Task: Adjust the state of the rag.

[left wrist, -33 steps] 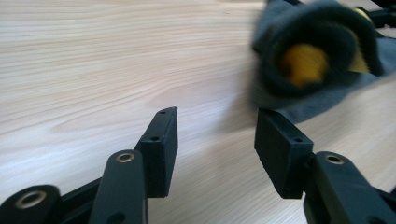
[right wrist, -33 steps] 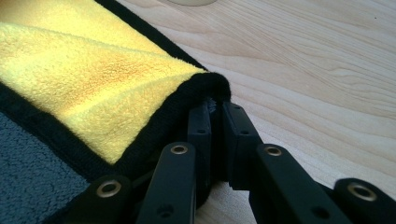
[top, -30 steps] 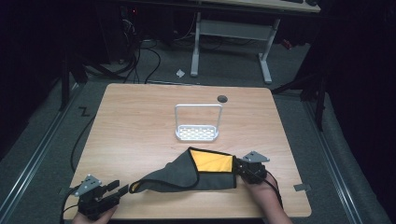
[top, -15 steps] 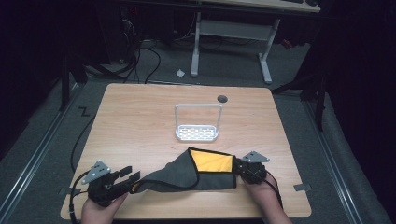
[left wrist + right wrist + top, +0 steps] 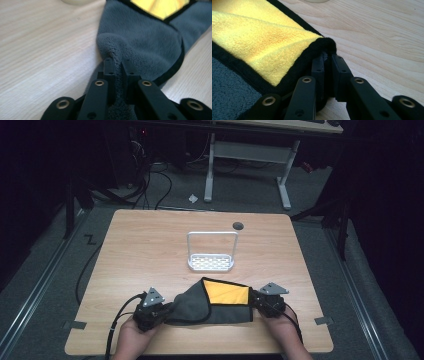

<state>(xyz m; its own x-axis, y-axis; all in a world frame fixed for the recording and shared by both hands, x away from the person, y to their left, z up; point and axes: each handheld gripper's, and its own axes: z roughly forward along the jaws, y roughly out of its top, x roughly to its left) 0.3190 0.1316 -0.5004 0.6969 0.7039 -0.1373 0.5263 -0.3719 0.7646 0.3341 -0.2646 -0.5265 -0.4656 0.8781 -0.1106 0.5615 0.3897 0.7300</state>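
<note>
Rack: one small white wire rack with a perforated base and a tall hoop handle (image 5: 210,255) stands upright mid-table; nothing visible in it
Table: one light wooden table (image 5: 150,240) with a dark round hole (image 5: 238,225) near its far edge
Cloth: one grey fleece cloth with a yellow inner face and black trim (image 5: 215,301) lies at the near edge, between the two grippers, a corner folded over to show the yellow
Left gripper: left gripper (image 5: 117,65) has just been closing; its jaws now pinch a bunched fold of the grey fleece
Right gripper: right gripper (image 5: 327,62) is clamped narrow on the cloth's black-trimmed corner
Change: a second ago the left gripper sat apart from the cloth at the table's near left corner; it is now at the cloth's left end; the right gripper and rack are unmoved
Count: two grippers, two hands, one cloth, one rack
</note>
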